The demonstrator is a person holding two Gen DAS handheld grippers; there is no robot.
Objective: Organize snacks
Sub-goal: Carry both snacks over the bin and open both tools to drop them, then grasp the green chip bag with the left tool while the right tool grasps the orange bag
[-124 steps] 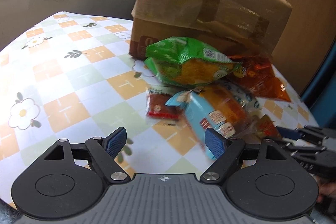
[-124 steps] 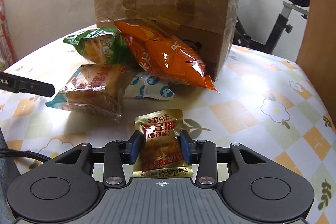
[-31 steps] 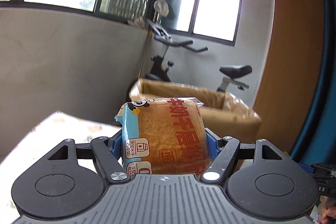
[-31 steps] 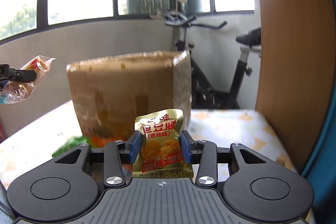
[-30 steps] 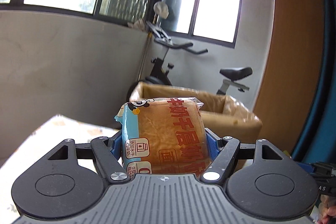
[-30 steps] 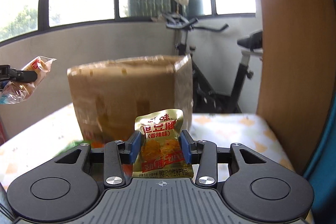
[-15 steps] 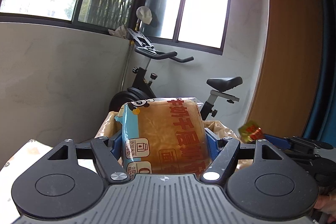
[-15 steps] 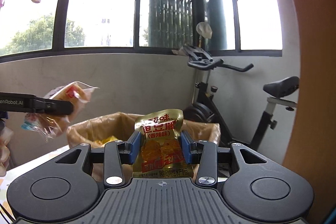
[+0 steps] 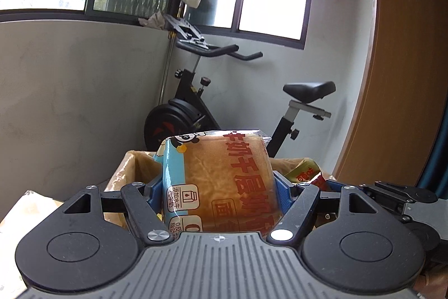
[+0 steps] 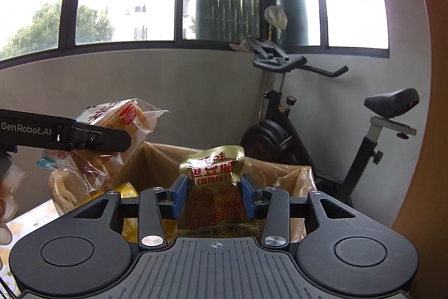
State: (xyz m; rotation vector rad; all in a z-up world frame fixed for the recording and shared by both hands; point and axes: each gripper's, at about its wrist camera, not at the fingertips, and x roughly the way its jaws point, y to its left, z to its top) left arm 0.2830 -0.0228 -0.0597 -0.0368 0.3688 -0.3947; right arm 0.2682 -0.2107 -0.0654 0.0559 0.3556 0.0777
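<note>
My left gripper is shut on a wrapped bread loaf, blue and clear with red lettering. It hangs just above the near rim of the open cardboard box. My right gripper is shut on a small gold snack pouch with red print, held upright over the same box. In the right wrist view the left gripper's finger and the bread show at the left. In the left wrist view the right gripper's finger and the tip of the pouch show at the right.
An exercise bike stands behind the box against a grey wall under the windows. A wooden panel rises at the right. The flowered tablecloth shows at the lower left. A yellow packet lies inside the box.
Both grippers have moved forward and slightly up with their snacks, from facing the box's side to above its open top. The two grippers now stand closer together.
</note>
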